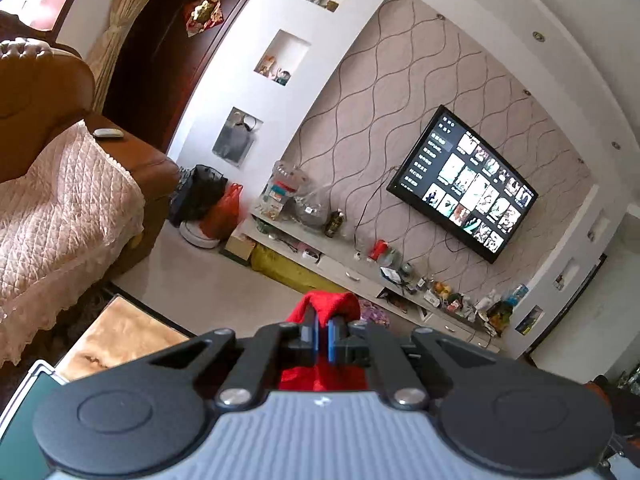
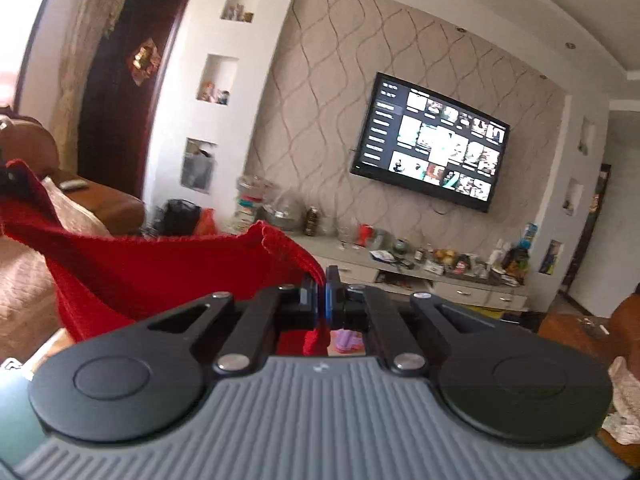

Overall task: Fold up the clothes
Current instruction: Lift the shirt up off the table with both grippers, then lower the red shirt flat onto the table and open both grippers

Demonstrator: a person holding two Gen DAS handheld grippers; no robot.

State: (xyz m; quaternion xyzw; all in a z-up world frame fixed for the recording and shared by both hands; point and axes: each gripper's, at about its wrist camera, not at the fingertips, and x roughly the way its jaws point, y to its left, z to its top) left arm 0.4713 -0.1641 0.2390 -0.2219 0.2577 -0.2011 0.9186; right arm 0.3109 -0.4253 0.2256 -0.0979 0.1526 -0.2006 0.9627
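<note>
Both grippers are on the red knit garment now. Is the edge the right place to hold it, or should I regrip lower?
Keep the edge. Left gripper and right gripper each pinch the red knit garment at its top hem, so it spans between them and hangs below. Regripping lower would probably bunch it.

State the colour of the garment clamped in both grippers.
Red knit garment; the right wrist view shows it best.

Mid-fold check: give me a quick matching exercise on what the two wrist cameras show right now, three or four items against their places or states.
Things:
1. red knitted garment
2. wall-mounted flat television
3. pale quilted sofa cover
4. white remote control

Places or states:
A. lying on the brown sofa arm
B. switched on, showing a menu of thumbnails
C. pinched by both the left gripper and the right gripper
D. draped over the sofa seat

Pairs: 1-C, 2-B, 3-D, 4-A
</note>
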